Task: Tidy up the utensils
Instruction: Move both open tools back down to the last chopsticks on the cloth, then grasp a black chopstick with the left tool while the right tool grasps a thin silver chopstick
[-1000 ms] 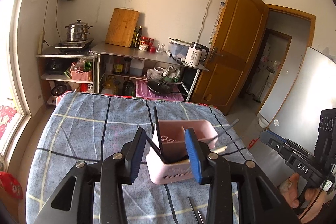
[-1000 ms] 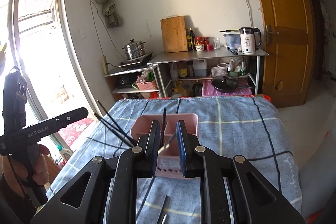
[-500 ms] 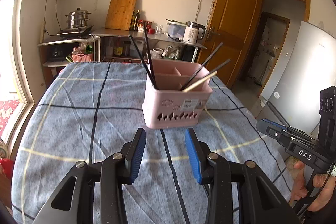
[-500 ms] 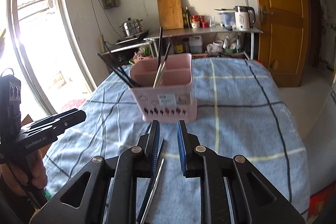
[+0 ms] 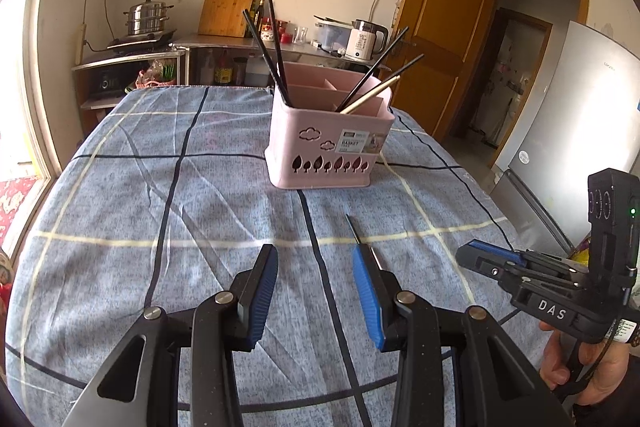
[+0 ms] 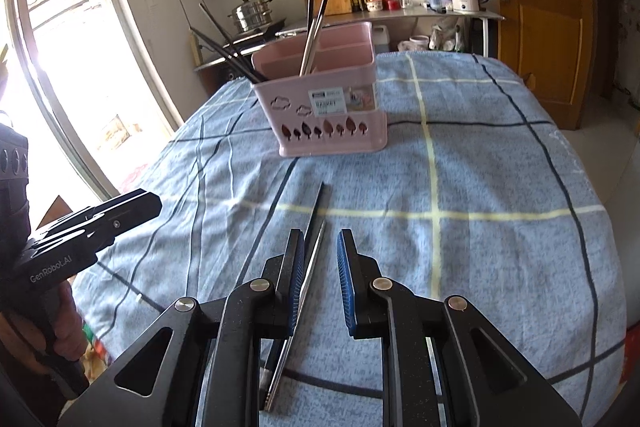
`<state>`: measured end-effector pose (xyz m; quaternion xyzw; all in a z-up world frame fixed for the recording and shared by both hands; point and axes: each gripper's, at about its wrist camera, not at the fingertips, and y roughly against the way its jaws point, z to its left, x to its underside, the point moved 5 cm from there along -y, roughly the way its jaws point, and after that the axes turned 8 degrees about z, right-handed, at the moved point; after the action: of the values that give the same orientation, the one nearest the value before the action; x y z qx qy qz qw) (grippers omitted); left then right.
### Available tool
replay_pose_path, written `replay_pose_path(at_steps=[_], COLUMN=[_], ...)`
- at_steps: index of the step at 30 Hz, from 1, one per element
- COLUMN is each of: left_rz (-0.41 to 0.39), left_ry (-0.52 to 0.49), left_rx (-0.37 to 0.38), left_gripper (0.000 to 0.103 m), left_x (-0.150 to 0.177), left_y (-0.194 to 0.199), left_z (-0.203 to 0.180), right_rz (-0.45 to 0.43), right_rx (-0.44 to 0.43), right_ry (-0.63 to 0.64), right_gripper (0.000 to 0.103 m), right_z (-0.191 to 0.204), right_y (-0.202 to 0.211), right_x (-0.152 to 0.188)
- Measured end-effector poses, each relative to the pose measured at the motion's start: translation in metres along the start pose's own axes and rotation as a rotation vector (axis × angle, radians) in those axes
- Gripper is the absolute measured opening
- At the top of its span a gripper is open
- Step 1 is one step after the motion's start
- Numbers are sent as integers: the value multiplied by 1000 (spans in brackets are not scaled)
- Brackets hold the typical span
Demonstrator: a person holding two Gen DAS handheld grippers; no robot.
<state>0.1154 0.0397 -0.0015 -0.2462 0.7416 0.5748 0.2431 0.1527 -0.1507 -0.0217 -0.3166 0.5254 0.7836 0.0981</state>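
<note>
- Here, the pink plastic utensil basket (image 5: 329, 143) stands upright on the blue checked cloth covering the table (image 5: 160, 187); black chopsticks (image 5: 264, 43) lean inside it
- the left hand-held gripper (image 5: 316, 289) hovers with its jaws wide apart, empty
- the right hand-held gripper (image 6: 318, 279) has its jaws apart over a pair of metal chopsticks (image 6: 308, 267) lying flat near the basket

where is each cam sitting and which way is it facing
Left wrist: on the left gripper, looking along its open fingers at the pink basket; the right gripper and hand show at right.
Right wrist: on the right gripper, above two chopsticks on the cloth; the left gripper shows at left.
Shared: basket, blue checked cloth, kitchen shelf.
</note>
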Motion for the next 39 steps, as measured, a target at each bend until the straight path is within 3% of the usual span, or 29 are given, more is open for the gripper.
replay_pose_path(at_steps=[19,28,39], left_rz=[35,72,192], left_ry=[58,58,8], left_rx=[-10,14,89], left_gripper=[39,39,39], left_x=[7,8,-4], left_y=[-13,-26,-91], left_z=[24,14,-33], right_rz=[199,198,190], right_rx=[15,50,64], right_ry=[4,34,-17], right_gripper=[18,13,6], right_z=[8,6,-25], right_y=[-71,-72,-60], right_x=[29,31,34])
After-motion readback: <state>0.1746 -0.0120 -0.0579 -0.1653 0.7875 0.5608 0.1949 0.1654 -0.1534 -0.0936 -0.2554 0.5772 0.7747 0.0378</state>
